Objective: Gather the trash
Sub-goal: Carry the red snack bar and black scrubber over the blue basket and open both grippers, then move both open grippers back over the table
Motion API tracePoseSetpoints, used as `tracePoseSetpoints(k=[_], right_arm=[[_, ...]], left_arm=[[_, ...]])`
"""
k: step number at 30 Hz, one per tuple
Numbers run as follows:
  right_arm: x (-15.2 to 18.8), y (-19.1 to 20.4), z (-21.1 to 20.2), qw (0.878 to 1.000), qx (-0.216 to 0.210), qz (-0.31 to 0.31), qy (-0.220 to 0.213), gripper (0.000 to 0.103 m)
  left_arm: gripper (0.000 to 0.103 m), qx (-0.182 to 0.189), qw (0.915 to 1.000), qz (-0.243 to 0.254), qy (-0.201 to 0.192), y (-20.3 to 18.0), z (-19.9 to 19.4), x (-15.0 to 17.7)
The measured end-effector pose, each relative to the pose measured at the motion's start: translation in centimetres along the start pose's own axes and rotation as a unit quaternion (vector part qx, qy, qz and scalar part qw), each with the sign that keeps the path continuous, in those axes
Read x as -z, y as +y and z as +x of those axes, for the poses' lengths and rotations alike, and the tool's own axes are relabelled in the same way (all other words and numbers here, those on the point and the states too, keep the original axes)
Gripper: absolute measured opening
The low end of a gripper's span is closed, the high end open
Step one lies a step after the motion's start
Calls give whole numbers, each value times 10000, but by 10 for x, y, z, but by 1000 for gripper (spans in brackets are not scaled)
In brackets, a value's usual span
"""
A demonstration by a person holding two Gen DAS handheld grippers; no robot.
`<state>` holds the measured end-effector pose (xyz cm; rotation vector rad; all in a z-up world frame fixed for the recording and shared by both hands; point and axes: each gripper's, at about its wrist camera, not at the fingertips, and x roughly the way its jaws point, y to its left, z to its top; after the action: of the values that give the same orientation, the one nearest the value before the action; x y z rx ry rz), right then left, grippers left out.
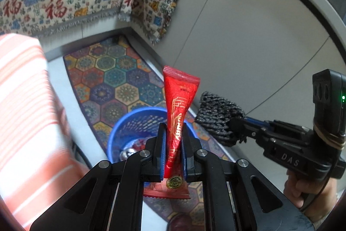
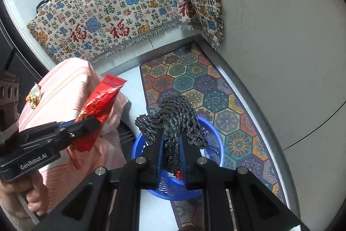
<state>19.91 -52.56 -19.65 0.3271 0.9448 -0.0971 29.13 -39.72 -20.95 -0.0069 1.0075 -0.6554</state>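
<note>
Left gripper (image 1: 173, 140) fingers pinching a red snack wrapper (image 1: 178, 105), right gripper (image 2: 170, 144) fingers clamped on a dark knitted rag (image 2: 173, 120) (speckled black), both just above the blue mesh bin (image 2: 213, 144) beyond the fingertips

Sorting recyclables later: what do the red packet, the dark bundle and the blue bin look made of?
Red packet: glossy foil-like plastic film, judging by its shine, creases and crimped ends. Dark bundle: speckled knitted or braided yarn, probably textile. Blue bin: moulded plastic, with lattice walls.
</note>
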Motion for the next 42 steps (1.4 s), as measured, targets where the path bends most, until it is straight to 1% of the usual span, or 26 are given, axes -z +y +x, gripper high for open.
tracePoseSetpoints(k=[6, 10, 11, 12, 13, 15, 16, 17, 19, 23, 25, 27, 28, 31, 32, 34, 36, 37, 38, 40, 42], right_arm=[[7, -14, 29, 9998, -101, 90, 167, 14], [10, -19, 45, 9994, -140, 84, 293, 16], [10, -20, 48, 9994, -125, 77, 323, 17], [10, -20, 50, 9994, -113, 68, 333, 17], [10, -21, 52, 9994, -111, 52, 331, 17], [9, -22, 56, 9995, -80, 33, 318, 21], [8, -23, 58, 9994, -86, 38, 320, 24], [8, -24, 61, 9994, -103, 59, 339, 32], [8, -25, 64, 9992, -149, 83, 361, 38], [8, -21, 67, 9990, -162, 6, 417, 38], [8, -18, 66, 9990, -159, -45, 427, 38], [8, -15, 64, 9991, -110, -115, 400, 49], [8, -13, 62, 9992, -83, -135, 360, 57], [8, -8, 53, 9995, -26, -240, 219, 57], [8, -7, 49, 9995, 10, -275, 160, 57], [8, -1, 41, 9988, 118, -471, -15, 57], [6, 6, 31, 9969, 315, -685, -236, 58], [6, 11, 26, 9954, 398, -797, -352, 60], [6, 17, 20, 9938, 454, -905, -466, 64], [5, 30, 9, 9908, 462, -1078, -673, 65], [6, 47, 0, 9872, 420, -1275, -863, 65]], left_arm=[[11, 23, 9999, -29, 111, 1, 27, 4], [12, 104, 9998, -68, 154, 3, 35, 2], [14, 113, 9998, -75, 155, 3, 38, 1], [23, 124, 9998, -72, 162, 4, 38, 1], [34, 120, 9998, -75, 169, 4, 41, 0], [43, 94, 9998, -55, 135, 4, 43, -1], [46, 82, 9999, -37, 118, 4, 43, -2], [46, 98, 9999, -22, 116, 4, 44, -2], [50, 95, 9999, -17, 113, 5, 44, -3], [55, 71, 9999, -73, 39, 10, 38, -4], [63, 29, 9999, -118, -37, 12, 30, -5], [68, -16, 9999, -90, -138, 11, 18, -5], [71, -40, 9998, -78, -187, 11, 11, -5], [74, -120, 9995, -27, -290, 10, -8, -5], [74, -163, 9992, 17, -375, 10, -20, -3], [80, -219, 9985, 90, -490, 11, -38, 0], [85, -317, 9972, 152, -658, 16, -63, 7], [87, -383, 9966, 168, -703, 19, -71, 10], [89, -487, 9960, 171, -733, 26, -82, 15], [93, -763, 9942, 57, -751, 47, -105, 28], [94, -933, 9933, -75, -671, 71, -121, 38]])
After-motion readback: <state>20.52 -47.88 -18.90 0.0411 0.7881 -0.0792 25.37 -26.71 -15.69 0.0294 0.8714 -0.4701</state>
